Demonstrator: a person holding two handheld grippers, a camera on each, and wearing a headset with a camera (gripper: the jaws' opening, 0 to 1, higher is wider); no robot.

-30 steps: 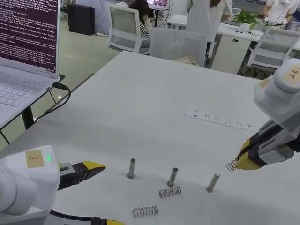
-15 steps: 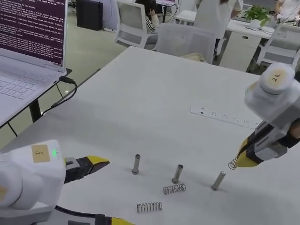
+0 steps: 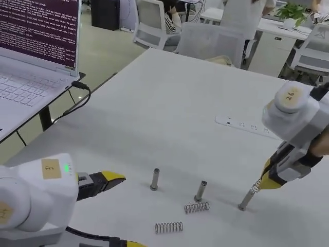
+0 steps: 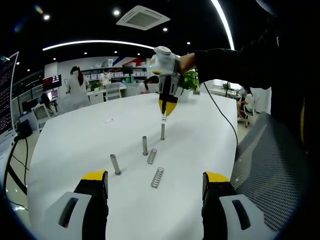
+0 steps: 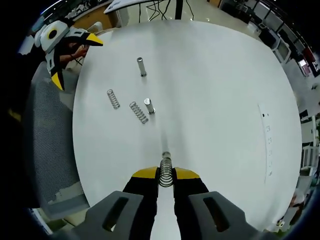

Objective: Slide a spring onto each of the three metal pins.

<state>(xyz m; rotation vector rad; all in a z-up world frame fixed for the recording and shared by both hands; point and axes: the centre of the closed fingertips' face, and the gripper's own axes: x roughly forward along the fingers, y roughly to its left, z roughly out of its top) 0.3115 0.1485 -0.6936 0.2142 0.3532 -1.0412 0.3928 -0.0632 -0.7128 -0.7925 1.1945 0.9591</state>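
Three metal pins stand upright on the white table: the left pin (image 3: 154, 179), the middle pin (image 3: 200, 191) and the right pin (image 3: 247, 198). My right gripper (image 3: 266, 181) is shut on a spring (image 5: 165, 172), whose lower end sits at the top of the right pin (image 5: 165, 155). Two loose springs lie flat: one (image 3: 197, 207) beside the middle pin, one (image 3: 169, 227) nearer me. My left gripper (image 4: 155, 182) is open with nothing between its jaws, low at the left, apart from the pins (image 4: 144, 145).
A laptop (image 3: 31, 56) on a stand with a black cable (image 3: 77, 105) is at the far left. A white power strip (image 3: 247, 127) lies behind the pins. Office chairs and a person stand beyond the table's far edge.
My right gripper has come down and left with the spring, from above and right of the right pin to its top. The head camera has shifted; the left gripper stays put.
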